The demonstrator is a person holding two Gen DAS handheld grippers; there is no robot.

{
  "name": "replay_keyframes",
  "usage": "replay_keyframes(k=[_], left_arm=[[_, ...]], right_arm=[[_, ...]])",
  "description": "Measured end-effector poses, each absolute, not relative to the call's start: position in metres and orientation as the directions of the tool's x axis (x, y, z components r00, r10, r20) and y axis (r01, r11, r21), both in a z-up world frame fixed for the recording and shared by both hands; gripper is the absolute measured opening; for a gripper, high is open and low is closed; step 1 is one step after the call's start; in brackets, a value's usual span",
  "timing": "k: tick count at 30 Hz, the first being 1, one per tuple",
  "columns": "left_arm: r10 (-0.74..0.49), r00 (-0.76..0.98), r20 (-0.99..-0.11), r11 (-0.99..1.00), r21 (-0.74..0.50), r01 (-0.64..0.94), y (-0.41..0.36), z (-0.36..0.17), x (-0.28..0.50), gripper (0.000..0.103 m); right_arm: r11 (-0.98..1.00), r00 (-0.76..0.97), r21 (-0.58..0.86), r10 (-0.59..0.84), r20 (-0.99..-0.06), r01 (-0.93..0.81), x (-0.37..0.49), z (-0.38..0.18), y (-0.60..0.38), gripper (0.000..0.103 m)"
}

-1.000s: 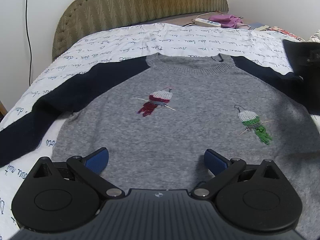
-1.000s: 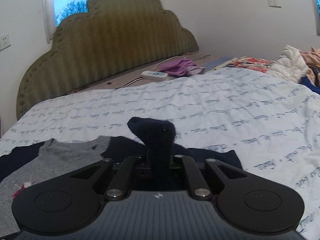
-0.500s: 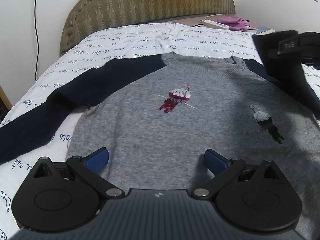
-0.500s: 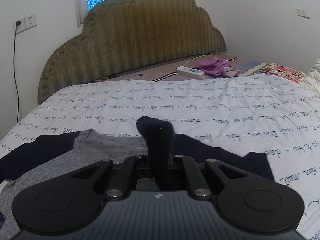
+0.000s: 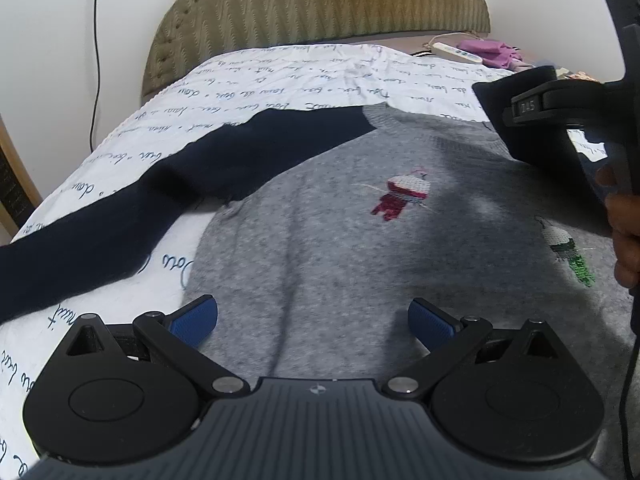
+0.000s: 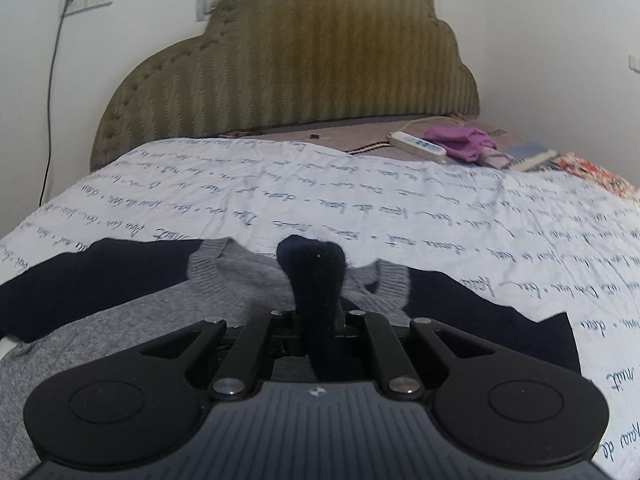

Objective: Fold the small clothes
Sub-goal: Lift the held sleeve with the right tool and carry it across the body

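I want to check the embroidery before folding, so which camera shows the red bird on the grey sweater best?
The left wrist view: the red embroidered bird sits unobstructed mid-chest on the grey knit sweater. The right wrist view shows only the sweater's collar and shoulders behind the navy sleeve clamped in the right gripper; no bird.

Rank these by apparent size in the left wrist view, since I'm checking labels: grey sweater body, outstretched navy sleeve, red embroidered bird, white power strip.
1. grey sweater body
2. outstretched navy sleeve
3. and 4. red embroidered bird and white power strip: look alike in extent, and the strip lies farther away, so unranked.
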State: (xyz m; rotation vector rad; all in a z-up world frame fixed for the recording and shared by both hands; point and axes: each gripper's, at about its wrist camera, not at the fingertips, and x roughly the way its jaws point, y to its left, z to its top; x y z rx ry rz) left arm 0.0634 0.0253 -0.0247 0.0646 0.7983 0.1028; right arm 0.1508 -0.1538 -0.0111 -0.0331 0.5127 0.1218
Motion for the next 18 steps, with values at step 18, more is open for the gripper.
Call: replay_keyframes(k=[18], left_arm=[[0.112, 0.679, -0.725, 0.993, 0.062, -0.097, 0.050, -0.026, 0.058, 0.103]], right_arm=[[0.973, 0.877, -0.115, 0.126, -0.464, -0.200, 0.160, -0.016, -0.084, 0.008]])
